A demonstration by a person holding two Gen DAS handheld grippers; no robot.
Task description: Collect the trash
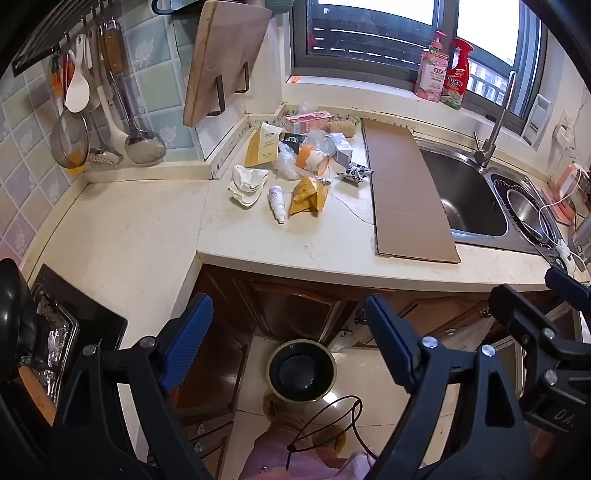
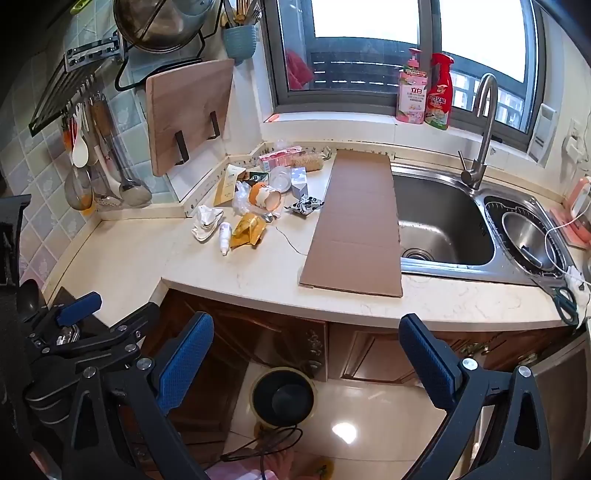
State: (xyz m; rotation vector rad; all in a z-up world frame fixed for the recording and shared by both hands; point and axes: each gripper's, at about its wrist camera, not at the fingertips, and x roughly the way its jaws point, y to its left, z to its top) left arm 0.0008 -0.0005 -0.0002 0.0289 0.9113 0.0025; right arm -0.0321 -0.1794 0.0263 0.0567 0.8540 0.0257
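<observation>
A heap of trash (image 1: 295, 162) lies on the countertop (image 1: 303, 240) in the back corner, below the wall-mounted cutting board (image 1: 221, 59). To its right a cardboard sheet (image 1: 406, 192) lies flat front to back (its right edge overhanging the sink (image 1: 465, 199)). A bin (image 1: 301, 371) stands on the floor before the cabinets, beneath the counter's front edge, between the fingers of both grippers.

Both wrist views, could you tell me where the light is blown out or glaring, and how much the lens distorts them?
Left wrist view: window panes blown out white; counter edge bows, corners vignetted black. Right wrist view: window equally overexposed; a bright glare patch on the floor; faucet and walls curve with the fisheye.
</observation>
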